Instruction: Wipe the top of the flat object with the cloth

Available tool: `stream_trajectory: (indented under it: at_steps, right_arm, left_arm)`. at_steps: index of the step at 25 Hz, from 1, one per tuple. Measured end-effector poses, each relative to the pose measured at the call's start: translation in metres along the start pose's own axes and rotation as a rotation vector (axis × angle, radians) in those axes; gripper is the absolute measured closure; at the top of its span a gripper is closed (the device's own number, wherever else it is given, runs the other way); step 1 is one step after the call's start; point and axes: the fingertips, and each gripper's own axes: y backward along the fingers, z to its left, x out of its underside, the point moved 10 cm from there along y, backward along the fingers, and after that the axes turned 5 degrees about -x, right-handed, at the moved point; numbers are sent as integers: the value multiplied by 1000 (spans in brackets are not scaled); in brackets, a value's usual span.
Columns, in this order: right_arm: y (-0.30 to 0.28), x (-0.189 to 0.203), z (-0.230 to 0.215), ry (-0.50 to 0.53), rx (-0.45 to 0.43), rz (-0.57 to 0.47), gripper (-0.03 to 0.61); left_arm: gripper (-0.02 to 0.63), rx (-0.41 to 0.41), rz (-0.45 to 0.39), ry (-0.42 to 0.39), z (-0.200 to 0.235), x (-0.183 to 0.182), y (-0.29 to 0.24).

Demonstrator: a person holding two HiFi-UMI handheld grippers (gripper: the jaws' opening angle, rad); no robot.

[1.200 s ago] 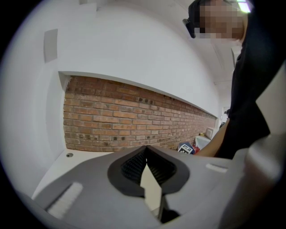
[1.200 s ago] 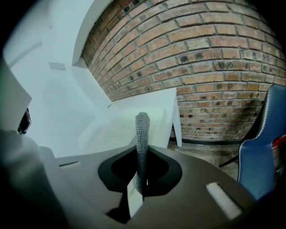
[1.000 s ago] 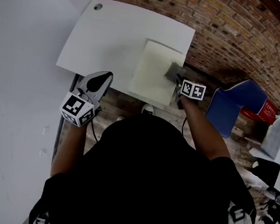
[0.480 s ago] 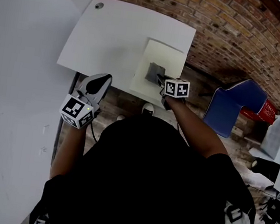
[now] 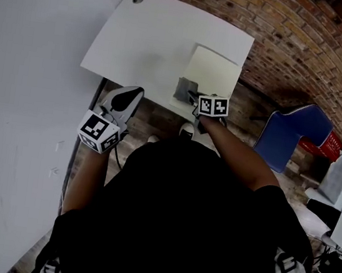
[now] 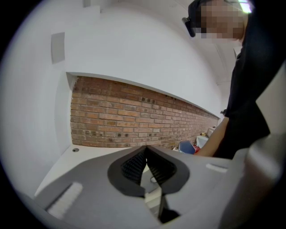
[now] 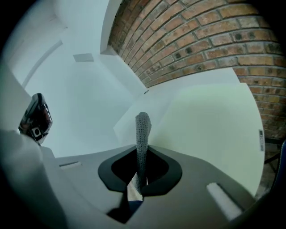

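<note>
Cloth (image 5: 186, 89) is what the right tongs (image 5: 192, 96) are clenched on, a fold of grey weave standing up past their tips. It meets the board (image 5: 217, 70) at its near left corner, close to the counter (image 5: 141, 34) edge, so I'd judge this to be one end of a wiping stroke. The pale board lies flat at the counter's near right corner, within easy reach of that arm. The left tongs (image 5: 128, 95) are closed on nothing and held off the counter's near edge, probably to stay out of the wiping path.
</note>
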Motion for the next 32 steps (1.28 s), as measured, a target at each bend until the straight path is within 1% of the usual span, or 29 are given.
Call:
stream_trajectory:
  at_steps: [5, 12, 18, 23, 32]
  right_arm:
    - [-12, 10, 2, -19, 8, 30, 569]
    - [-16, 18, -11, -88, 45, 32, 569]
    - [-17, 26, -11, -98, 65, 41, 569]
    - [-12, 32, -12, -107, 91, 43, 569]
    - [10, 40, -26, -135, 164, 5, 569]
  left_arm:
    - [611, -12, 10, 9, 2, 5, 9]
    - [611, -13, 13, 13, 6, 8, 16]
    - [611, -17, 21, 19, 9, 12, 23]
    - [611, 1, 21, 22, 11, 13, 24]
    - [612, 43, 22, 10, 13, 11, 18]
